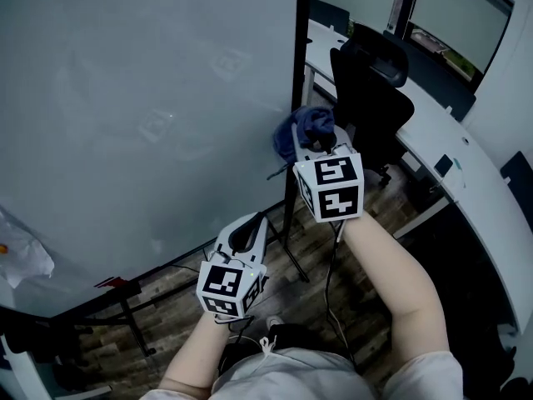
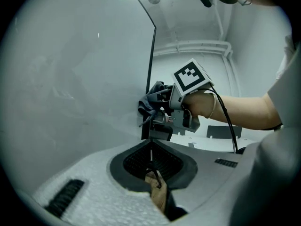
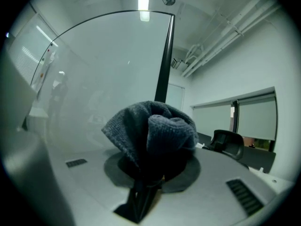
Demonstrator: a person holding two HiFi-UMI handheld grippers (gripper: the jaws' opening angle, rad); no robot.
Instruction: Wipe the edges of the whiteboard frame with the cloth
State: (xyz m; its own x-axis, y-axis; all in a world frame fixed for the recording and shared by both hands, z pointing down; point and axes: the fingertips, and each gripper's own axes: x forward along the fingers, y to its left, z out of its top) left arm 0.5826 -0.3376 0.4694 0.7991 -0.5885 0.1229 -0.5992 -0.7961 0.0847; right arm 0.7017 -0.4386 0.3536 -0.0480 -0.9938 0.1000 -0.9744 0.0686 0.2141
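**A:** Office room, wood floor, a black chair [image 1: 375,90] by a long white desk [image 1: 450,152]. Where is the cloth [image 1: 310,125] against the whiteboard [image 1: 150,98]?

**B:** Low on the board's right edge, a little above its lower right corner. The right gripper [image 1: 316,142] has its jaws clamped on the bunched blue cloth, with the wad sticking out past the tips.

**A:** Why bunched like that?

**B:** My guess is that the soft bulk meets the black frame [image 1: 297,65] before any hard jaw does. In the right gripper view the frame's strip rises straight behind the cloth, so the gripper is lined up along that edge. The cloth looks pressed to the strip, though I can't confirm real contact.

**A:** And the left gripper [image 1: 252,227]?

**B:** Lower, near the board's bottom edge, with its jaws together on nothing. It appears to be parked out of the way. The board stands on its own legs, so it likely needs no steadying.

**A:** How far along is the task?

**B:** I'd say wiping is under way on this right edge. The frames give no sign about the other edges.
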